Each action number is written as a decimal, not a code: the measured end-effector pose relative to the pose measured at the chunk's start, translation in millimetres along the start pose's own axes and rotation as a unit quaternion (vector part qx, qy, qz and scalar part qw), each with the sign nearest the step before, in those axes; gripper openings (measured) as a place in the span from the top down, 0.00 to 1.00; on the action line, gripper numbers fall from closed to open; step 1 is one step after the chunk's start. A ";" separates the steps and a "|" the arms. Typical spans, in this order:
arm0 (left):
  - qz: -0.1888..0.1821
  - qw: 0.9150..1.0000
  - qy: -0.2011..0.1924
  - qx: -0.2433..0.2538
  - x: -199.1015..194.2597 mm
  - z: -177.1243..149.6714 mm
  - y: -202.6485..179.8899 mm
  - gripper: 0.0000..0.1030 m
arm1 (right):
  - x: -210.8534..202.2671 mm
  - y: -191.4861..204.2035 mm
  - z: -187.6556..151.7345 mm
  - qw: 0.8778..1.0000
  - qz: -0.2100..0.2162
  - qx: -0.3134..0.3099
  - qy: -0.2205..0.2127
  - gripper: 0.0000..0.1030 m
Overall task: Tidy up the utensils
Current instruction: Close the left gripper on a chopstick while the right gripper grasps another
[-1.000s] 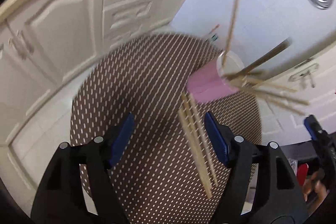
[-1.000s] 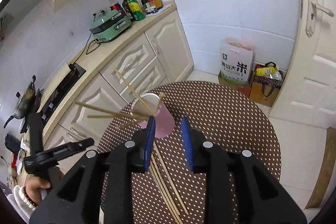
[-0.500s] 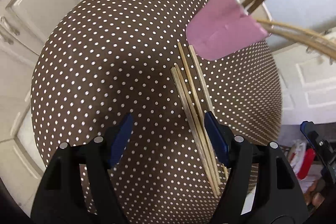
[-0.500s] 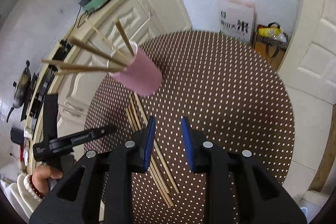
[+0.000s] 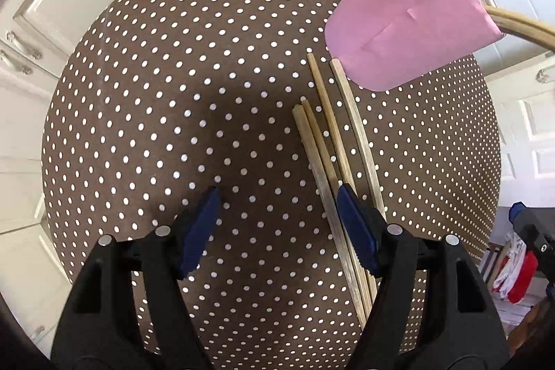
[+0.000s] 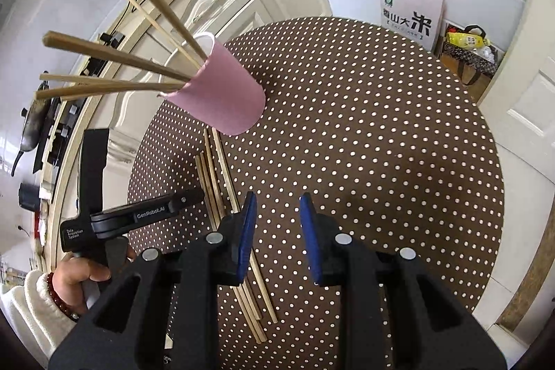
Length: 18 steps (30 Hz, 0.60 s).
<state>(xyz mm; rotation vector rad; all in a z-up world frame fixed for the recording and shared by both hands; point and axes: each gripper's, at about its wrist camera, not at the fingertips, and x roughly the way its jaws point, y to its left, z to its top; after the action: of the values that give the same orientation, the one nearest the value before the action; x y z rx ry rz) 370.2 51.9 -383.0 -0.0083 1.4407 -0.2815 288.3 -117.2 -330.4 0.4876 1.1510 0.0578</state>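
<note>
Well, chopsticks (image 5: 341, 158) mid-table (image 5: 138, 92), L claw (image 5: 277, 224) wide.

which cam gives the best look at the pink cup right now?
Right wrist. The pink cup shows whole there: white rim, base on the dotted table, and the chopsticks in it fanning out. The left wrist view crops the cup at the frame's top edge, showing mostly its side wall.

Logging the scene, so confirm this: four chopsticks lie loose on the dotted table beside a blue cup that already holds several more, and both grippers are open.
One detail is wrong: the cup is pink, not blue, as the right wrist view shows. The rest holds: four loose chopsticks lie on the dotted table beside it, and the left gripper and right gripper are both open.
</note>
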 end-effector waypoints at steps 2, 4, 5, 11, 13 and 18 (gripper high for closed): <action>0.020 1.000 -0.002 0.017 3.3 1.4 -9.4 0.33 | 6.0 3.1 1.0 1.000 0.003 -0.006 0.009 0.77; 0.036 0.999 -0.006 0.027 6.7 3.4 -20.7 0.31 | 11.3 6.8 1.0 1.000 0.005 -0.014 0.016 0.77; 0.040 0.999 -0.010 0.028 7.3 4.2 -22.5 0.31 | 12.9 7.1 1.0 1.000 0.010 -0.016 0.018 0.76; 0.059 0.997 -0.013 0.042 12.0 6.9 -31.8 0.32 | 28.0 15.0 3.0 0.999 0.021 -0.032 0.037 0.77; 0.058 0.997 -0.013 0.046 12.8 7.7 -35.2 0.34 | 34.8 19.1 3.1 0.998 0.026 -0.038 0.043 0.76; 0.042 0.996 -0.011 0.076 3.0 6.2 -35.3 0.71 | 57.0 35.8 6.7 0.996 0.035 -0.063 0.061 0.77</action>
<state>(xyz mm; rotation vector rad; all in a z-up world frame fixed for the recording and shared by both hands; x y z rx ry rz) 370.0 16.2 -378.9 0.1713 1.3910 -0.3206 325.3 -70.9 -363.0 0.4164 1.2419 0.2224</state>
